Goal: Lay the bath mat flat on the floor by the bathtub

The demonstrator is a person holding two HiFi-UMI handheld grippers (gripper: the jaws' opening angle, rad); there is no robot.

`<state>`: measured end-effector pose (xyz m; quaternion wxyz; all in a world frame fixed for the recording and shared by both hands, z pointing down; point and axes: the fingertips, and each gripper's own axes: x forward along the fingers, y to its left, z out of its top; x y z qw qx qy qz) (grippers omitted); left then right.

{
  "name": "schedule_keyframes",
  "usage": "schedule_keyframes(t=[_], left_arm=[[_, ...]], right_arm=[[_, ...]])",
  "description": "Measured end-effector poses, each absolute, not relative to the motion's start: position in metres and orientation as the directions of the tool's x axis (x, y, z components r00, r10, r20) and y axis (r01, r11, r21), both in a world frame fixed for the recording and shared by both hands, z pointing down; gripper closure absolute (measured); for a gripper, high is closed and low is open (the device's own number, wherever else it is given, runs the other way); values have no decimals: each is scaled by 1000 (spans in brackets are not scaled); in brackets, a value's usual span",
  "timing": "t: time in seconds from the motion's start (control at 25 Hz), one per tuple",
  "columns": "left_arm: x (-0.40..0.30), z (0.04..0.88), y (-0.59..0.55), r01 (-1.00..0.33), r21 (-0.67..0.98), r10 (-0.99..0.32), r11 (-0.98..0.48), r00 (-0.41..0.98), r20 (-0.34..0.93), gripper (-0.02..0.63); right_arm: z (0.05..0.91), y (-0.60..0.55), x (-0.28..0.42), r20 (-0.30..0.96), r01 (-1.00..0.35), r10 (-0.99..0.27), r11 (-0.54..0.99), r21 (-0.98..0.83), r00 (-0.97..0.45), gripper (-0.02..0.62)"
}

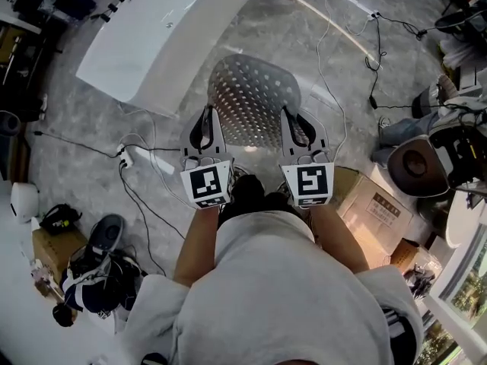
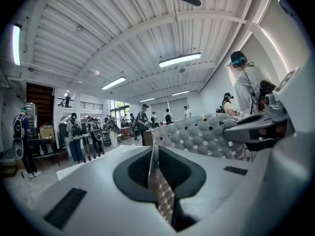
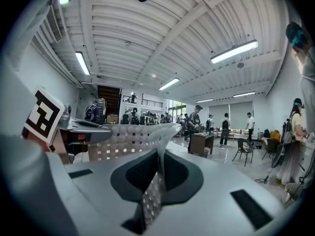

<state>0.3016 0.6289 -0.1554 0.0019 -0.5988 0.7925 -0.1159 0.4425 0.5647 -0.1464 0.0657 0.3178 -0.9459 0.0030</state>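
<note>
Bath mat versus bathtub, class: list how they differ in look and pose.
The bath mat is grey and full of holes; the bathtub is plain white. The bath mat is clamped in the left gripper and right gripper; the bathtub sits on the floor.

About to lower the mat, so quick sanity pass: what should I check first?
1. Grip of left gripper on mat: ok, shut.
2. Grip of right gripper on mat: ok, shut.
3. Spread of mat between them, no fold: ok.
4. Sight of bathtub, ahead-left: ok.
5. Free floor by bathtub: not ok, cables lie there.
6. State of floor under mat: cannot tell, hidden.
</note>
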Motion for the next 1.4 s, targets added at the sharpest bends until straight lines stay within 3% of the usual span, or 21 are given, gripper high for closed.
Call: schedule_keyframes(t=[0.72, 1.4], left_arm=[[139, -148, 662, -923, -130, -916, 361, -377, 138, 580], [31, -135, 679, -918, -105, -903, 383, -396, 167, 580]], right_arm=[[-136, 586, 281, 169, -499, -498, 866, 42, -850, 572], [-128, 601, 177, 218, -421, -420, 906, 43, -881, 572]])
